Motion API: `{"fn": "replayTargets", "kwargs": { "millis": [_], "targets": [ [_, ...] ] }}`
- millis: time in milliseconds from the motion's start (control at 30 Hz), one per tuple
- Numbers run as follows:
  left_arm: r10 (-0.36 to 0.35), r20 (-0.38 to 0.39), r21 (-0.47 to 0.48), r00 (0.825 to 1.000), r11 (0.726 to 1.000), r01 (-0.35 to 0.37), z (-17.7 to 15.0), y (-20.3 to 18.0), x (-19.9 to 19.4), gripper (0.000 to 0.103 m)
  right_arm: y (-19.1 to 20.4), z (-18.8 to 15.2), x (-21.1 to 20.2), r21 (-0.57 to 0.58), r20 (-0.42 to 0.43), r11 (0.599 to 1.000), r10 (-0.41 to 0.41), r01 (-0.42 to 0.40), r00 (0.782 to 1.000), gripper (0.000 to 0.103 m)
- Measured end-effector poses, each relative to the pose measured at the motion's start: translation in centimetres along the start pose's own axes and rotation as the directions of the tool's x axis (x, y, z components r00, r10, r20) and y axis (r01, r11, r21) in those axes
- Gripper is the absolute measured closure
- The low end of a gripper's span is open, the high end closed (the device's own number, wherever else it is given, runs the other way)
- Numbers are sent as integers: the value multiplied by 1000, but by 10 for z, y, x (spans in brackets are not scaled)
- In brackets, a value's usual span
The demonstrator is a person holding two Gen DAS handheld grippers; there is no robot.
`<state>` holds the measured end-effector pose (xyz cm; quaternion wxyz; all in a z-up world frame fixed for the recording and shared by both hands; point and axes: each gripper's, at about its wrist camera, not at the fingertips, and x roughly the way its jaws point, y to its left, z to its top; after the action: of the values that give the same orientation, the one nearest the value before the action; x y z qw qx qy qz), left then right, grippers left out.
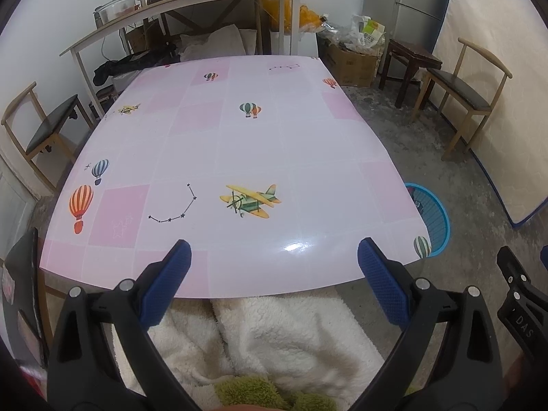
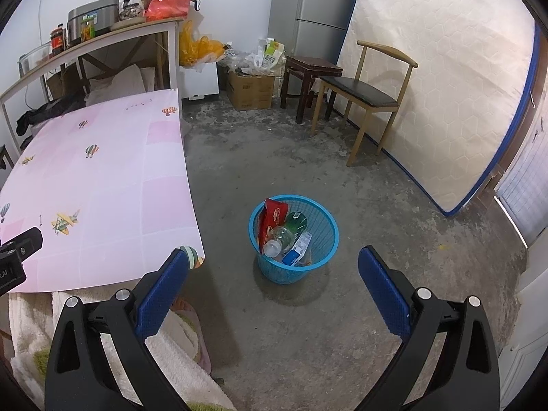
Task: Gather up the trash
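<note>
Left gripper point(image 1: 274, 257): jaws spread wide, nothing between them, held over the near edge of the table point(image 1: 239, 144). Right gripper point(image 2: 274, 263): also wide apart and empty, aimed at the floor point(image 2: 308, 325) with the basket point(image 2: 322, 236) straight ahead, near the table's corner.

Trash location: all visible trash sits in the basket: red wrapper point(image 2: 272, 217), clear bottle point(image 2: 279, 239), green bottle point(image 2: 297, 221), small blue-white carton point(image 2: 296, 253). Tabletop shows only its printed pattern; no loose item seen on it. Judgement: task looks finished or nearly so.

Risks: basket looks light and the wrapper stands above the rim. A low pass by the right gripper could tip the basket or flick the wrapper out. Something may also lie under the table, which neither view shows.

Surface: glossy pink-and-white checked cloth with balloons and planes, glare near the front edge. Room: stained concrete floor, wooden chair point(image 2: 363, 96), leaning mattress point(image 2: 445, 85), cluttered shelf point(image 2: 102, 44), fridge behind.
</note>
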<state>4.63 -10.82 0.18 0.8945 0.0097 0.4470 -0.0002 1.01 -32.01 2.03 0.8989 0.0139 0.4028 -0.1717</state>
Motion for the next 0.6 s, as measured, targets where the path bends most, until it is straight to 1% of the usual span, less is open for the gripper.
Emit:
{"fn": "replayTargets", "kwargs": {
  "millis": [600],
  "targets": [
    [-1,2,-7,1000,1000,1,1,0,-1,9,-2,3,-6,8,11,1000,-3,3,1000,6]
  ]
}}
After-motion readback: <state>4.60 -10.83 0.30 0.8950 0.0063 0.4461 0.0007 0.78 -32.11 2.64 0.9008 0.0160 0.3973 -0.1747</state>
